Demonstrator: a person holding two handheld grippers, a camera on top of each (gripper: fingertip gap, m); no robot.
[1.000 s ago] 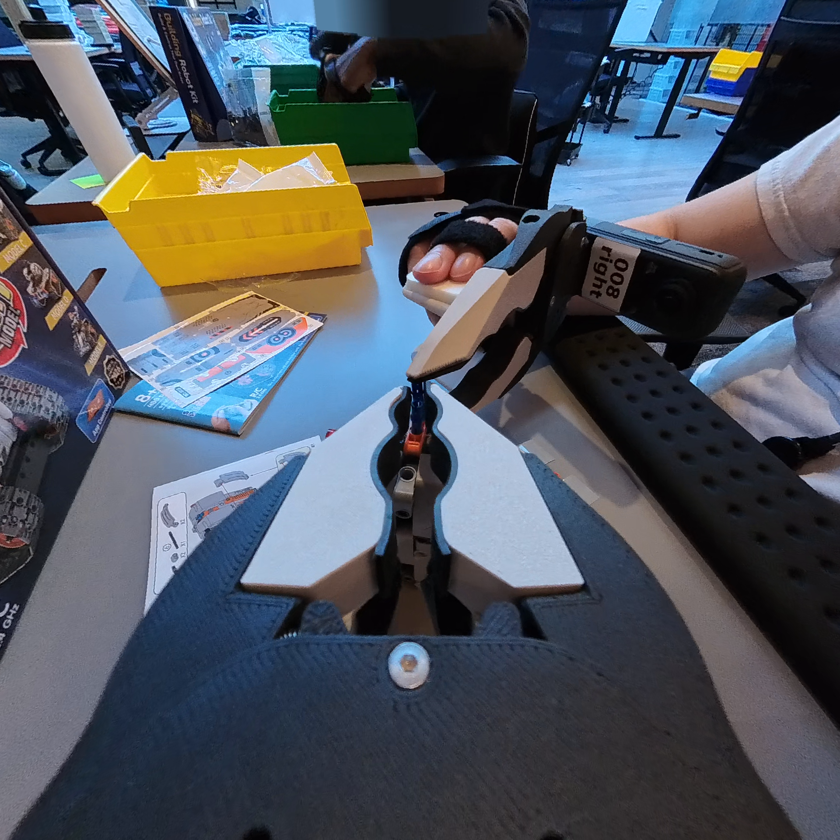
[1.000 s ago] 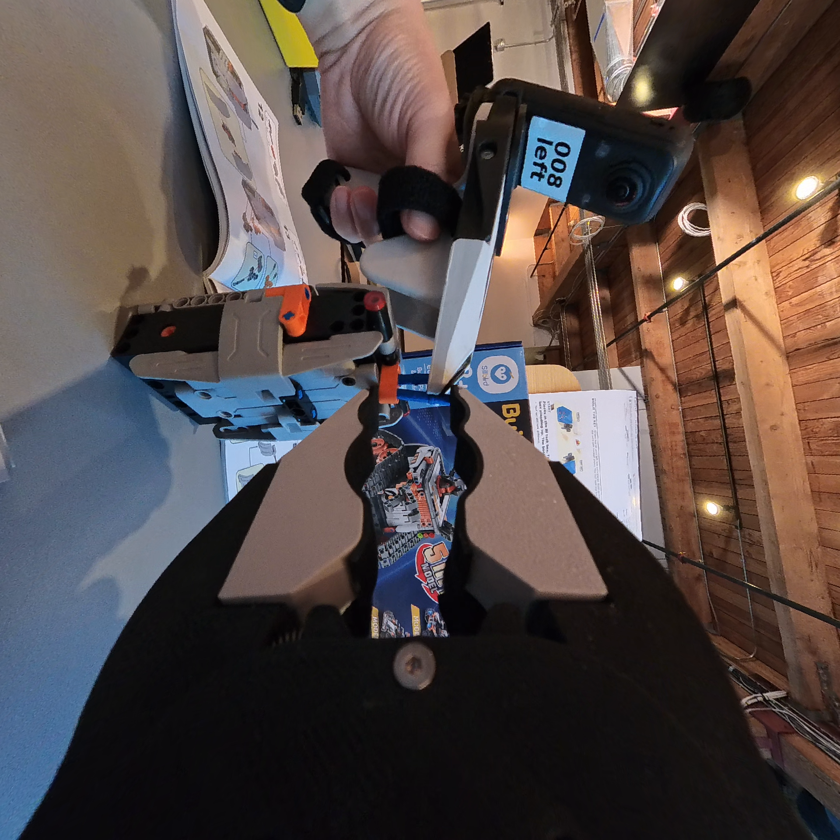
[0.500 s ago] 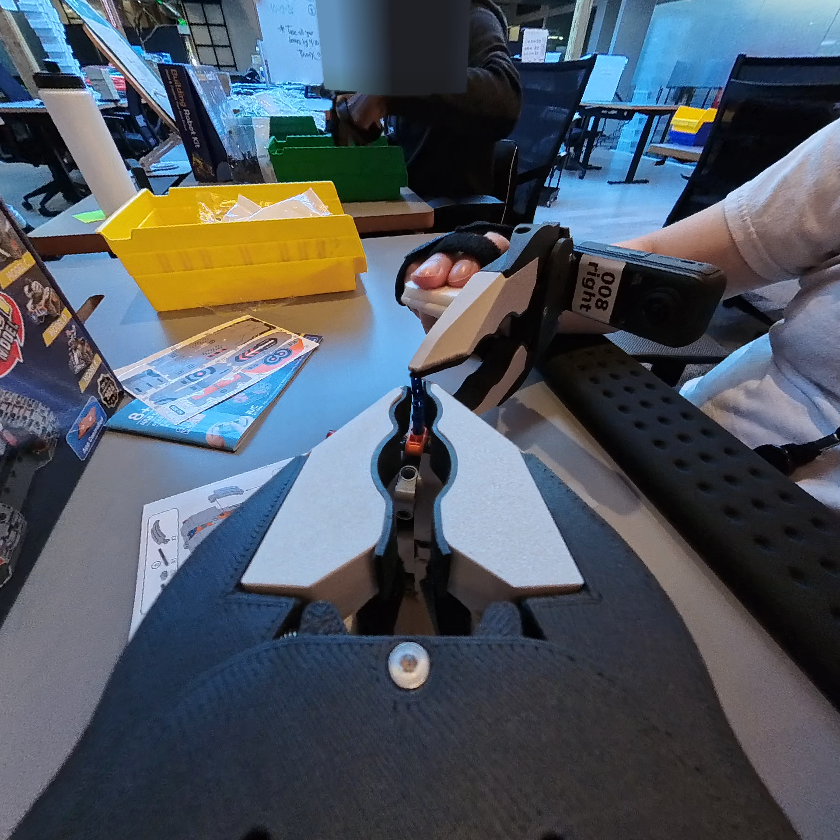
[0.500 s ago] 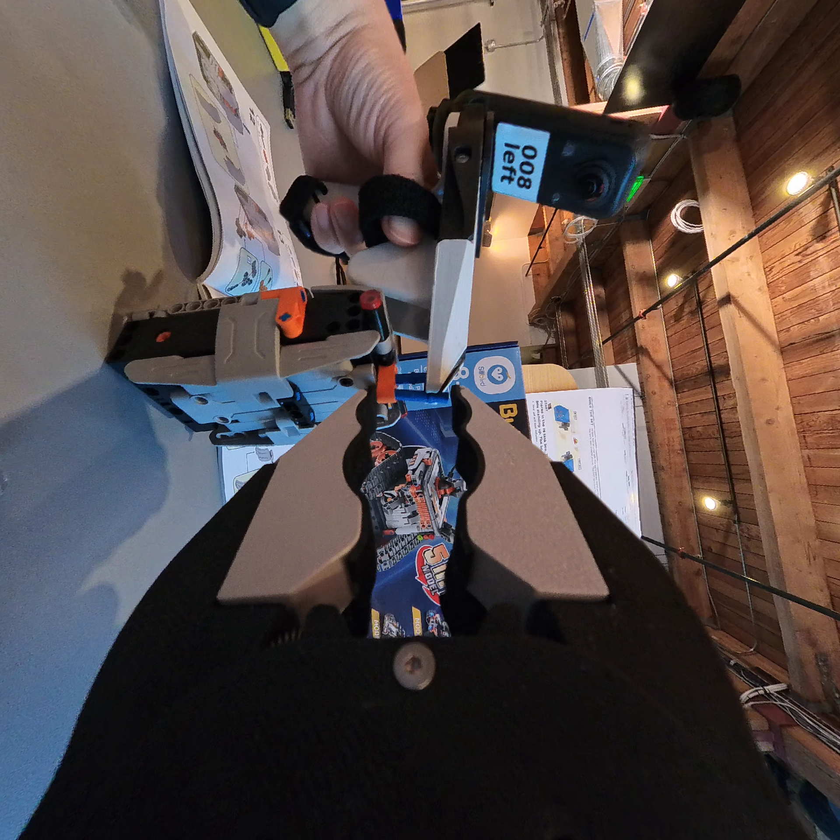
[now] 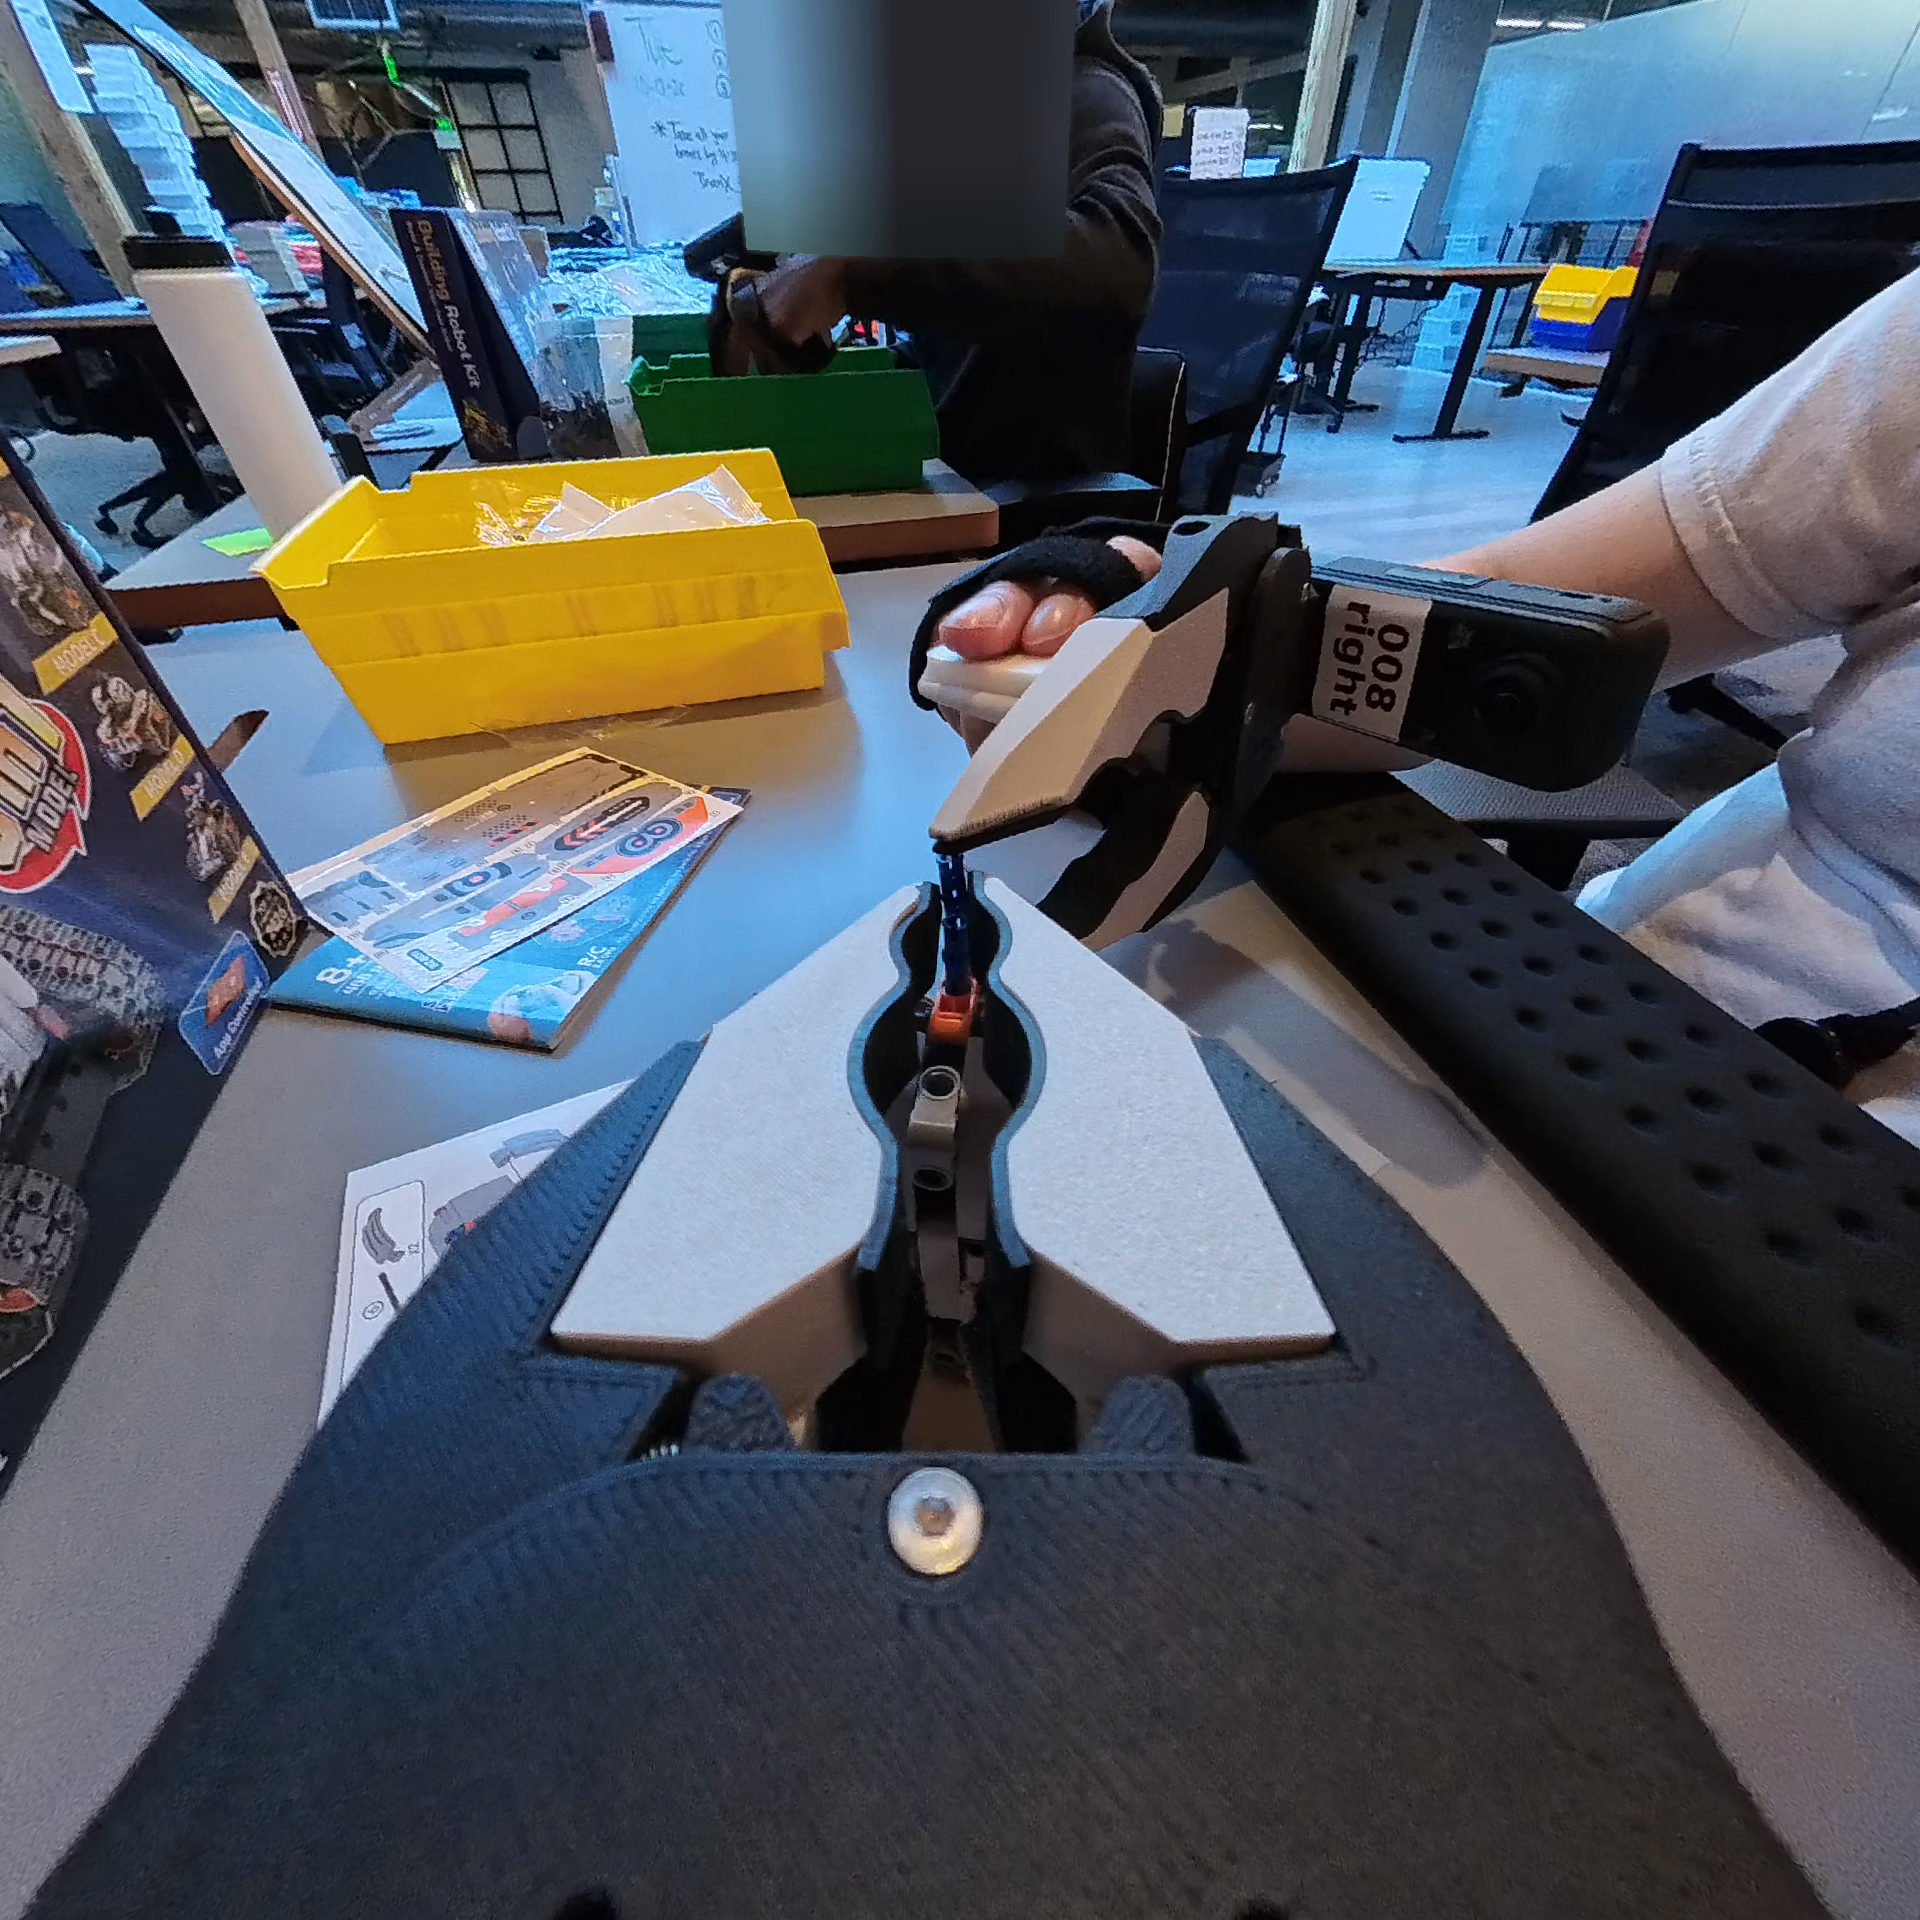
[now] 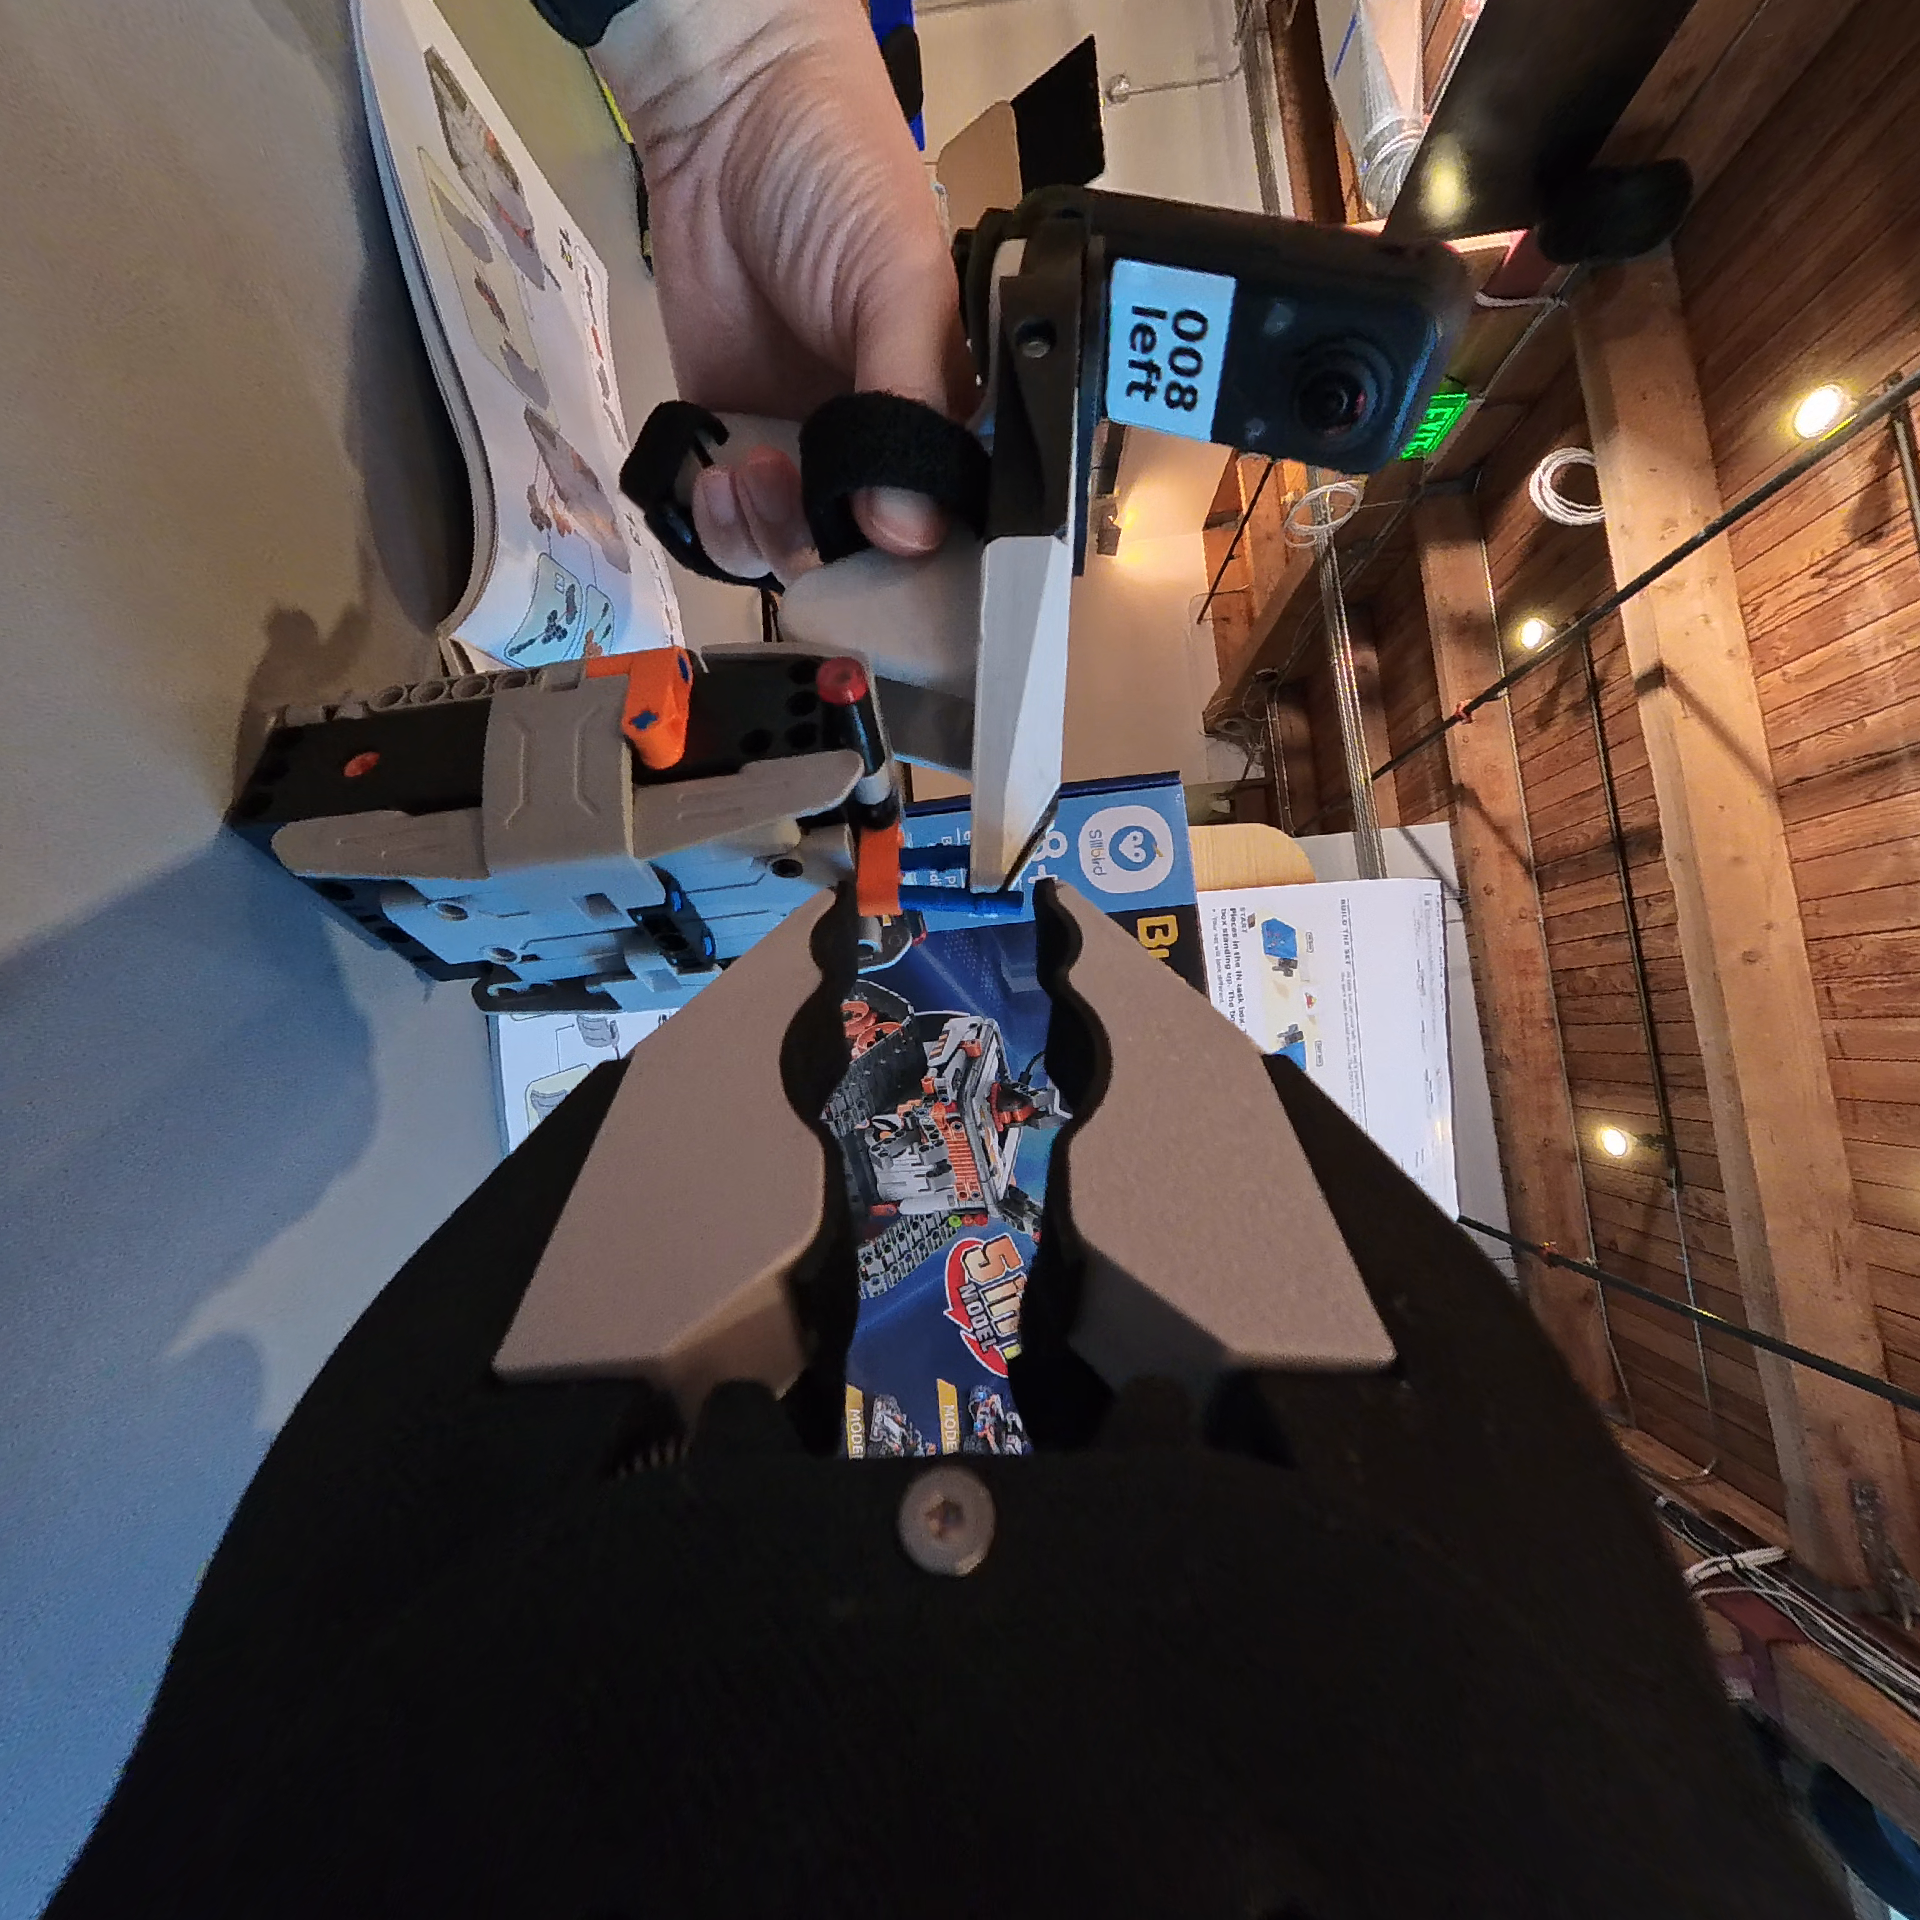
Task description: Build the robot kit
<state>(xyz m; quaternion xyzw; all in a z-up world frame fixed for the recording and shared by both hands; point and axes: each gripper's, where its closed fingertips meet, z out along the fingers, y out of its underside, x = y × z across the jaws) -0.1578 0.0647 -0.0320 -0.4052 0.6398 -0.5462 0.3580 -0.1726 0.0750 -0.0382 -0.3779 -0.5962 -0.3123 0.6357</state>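
Observation:
My left gripper (image 5: 951,888) is shut on a grey, black and orange brick model (image 6: 520,810), which shows through the gap between its jaws. A thin blue axle (image 5: 953,909) sticks out of an orange connector (image 5: 954,1013) at the left fingertips. My right gripper (image 6: 935,896) pinches this axle (image 6: 966,906) end to end, with one fingertip on the axle's free end and the other by the orange connector (image 6: 878,868). In the left wrist view the right gripper (image 5: 997,873) comes in from the right, its upper fingertip on the axle's end. The model's far side rests against the grey table (image 6: 156,520).
A yellow bin (image 5: 582,634) with plastic bags and a green bin (image 5: 790,416) stand behind. Booklets (image 5: 509,894), an instruction sheet (image 5: 416,1236) and an open manual (image 6: 499,343) lie on the table (image 5: 790,790). A printed box (image 5: 94,831) stands left, a black perforated pad (image 5: 1610,1091) right. A person sits opposite. Both grippers' tips are close together, under 4 cm apart.
Both grippers keep their hold on the model and the axle. The left wrist view has tilted up a little, so the bins sit lower in the picture.

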